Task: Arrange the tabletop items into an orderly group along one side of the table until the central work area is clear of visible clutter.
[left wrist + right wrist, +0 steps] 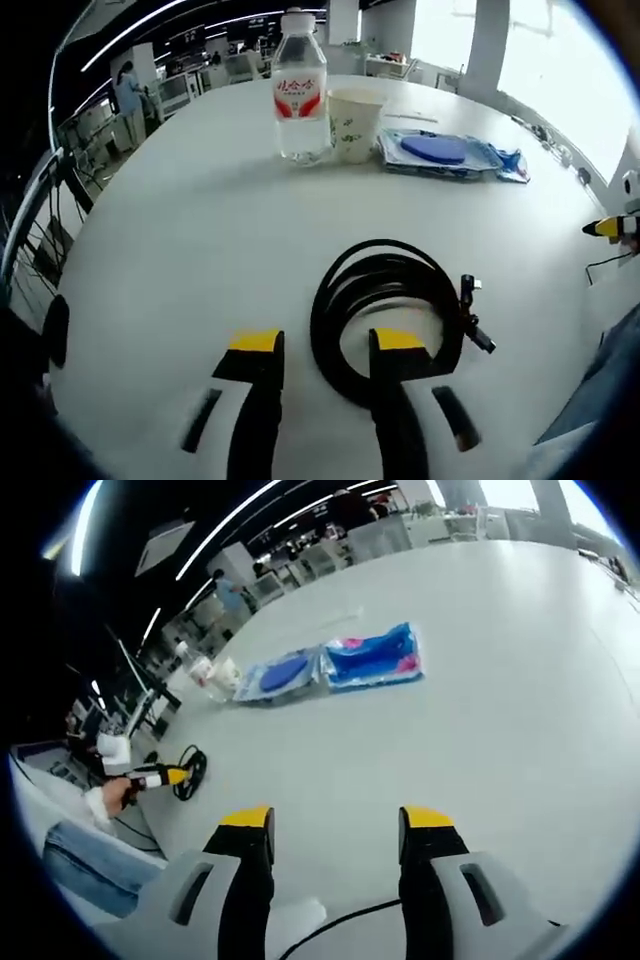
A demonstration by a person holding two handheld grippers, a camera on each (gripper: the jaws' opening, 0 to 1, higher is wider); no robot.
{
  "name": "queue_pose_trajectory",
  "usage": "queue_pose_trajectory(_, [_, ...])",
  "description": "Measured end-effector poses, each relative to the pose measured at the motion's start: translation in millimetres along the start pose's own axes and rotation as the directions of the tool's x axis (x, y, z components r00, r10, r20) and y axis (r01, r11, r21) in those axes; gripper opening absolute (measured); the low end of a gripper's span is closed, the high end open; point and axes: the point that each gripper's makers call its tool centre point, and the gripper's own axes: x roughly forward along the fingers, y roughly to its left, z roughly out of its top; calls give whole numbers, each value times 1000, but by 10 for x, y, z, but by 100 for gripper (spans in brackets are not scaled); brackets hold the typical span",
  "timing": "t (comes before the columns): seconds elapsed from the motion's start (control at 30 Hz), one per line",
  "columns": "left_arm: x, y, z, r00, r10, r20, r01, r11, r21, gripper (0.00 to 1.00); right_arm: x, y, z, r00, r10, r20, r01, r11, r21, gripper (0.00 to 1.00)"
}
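1. Where the left claw (322,352) rises in the left gripper view, its two yellow-tipped jaws stand spread, and one coiled black cable (385,315) lies on the white bench (180,250) at them: the right-hand jaw sits inside the coil's ring, the left-hand jaw just outside it.
2. One water bottle (300,85) with a red label stands upright at the far side, and one paper cup (354,124) stands just beside it.
3. Just beside the cup lies one flat plastic packet (450,155) with a blue disc in it.
4. In the right gripper view the right claw (338,830) is also spread, pinching nothing, over bare bench.
5. That view shows two flat blue packets side by side: the disc packet (280,676) and a second packet (375,658) with pink marks.
6. Bottle and cup stand near the disc packet there, small and blurred.
7. At the left of that view, a hand (115,792) holds the other claw at the cable.
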Motion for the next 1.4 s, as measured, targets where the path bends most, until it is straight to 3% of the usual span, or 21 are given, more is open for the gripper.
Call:
queue_pose_trajectory(0.1, [-4, 30, -2, 1000, 13, -6, -13, 1000, -1, 26, -2, 0, -4, 1000, -1, -1, 1, 1000, -1, 48])
queue_pose_trajectory(0.17, [-5, 66, -1, 1000, 16, -13, -16, 1000, -1, 11, 2, -1, -10, 1000, -1, -2, 1, 1000, 1, 47])
queue_pose_trajectory(0.2, [-8, 78, -19, 999, 22, -27, -23, 998, -58, 8, 5, 0, -16, 1000, 0, -5, 0, 1000, 0, 47])
queue_pose_trajectory(0.33, [17, 65, -5, 999, 6, -37, -8, 998, -59, 7, 11, 15, -31, 1000, 7, -9, -7, 1000, 7, 46])
queue_pose_trajectory(0.4, [7, 30, -18, 999, -12, -52, 6, 994, -110, 5, 7, 12, -30, 1000, 9, -7, -9, 1000, 11, 46])
queue_pose_trajectory(0.5, [-13, -10, 19, 999, -41, -18, 37, 982, -183, 3, -14, 0, -13, 1000, 4, 1, -4, 1000, 14, 45])
queue_pose_trajectory(0.6, [-116, -169, 115, 996, -89, 26, 93, 960, -265, 1, -25, -6, 4, 1000, 3, 11, -3, 1000, 26, 45])
queue_pose_trajectory(0.73, [-152, -222, 186, 993, -107, 43, 115, 959, -258, 1, -10, 10, 0, 1000, 8, 9, -8, 1000, 29, 45])
queue_pose_trajectory(0.9, [-234, -302, 343, 983, -141, 117, 172, 925, -339, 1, -8, 38, 20, 1000, 17, 13, -17, 1000, 23, 45])
queue_pose_trajectory(1.27, [-373, -572, 605, 960, -215, 182, 266, 903, -338, 1, 5, 179, 89, 996, 74, 40, -77, 995, 63, 47])
queue_pose_trajectory(1.4, [-373, -718, 665, 944, -263, 201, 323, 868, -377, 1, 19, 322, 139, 993, 112, 40, -115, 991, 64, 47])
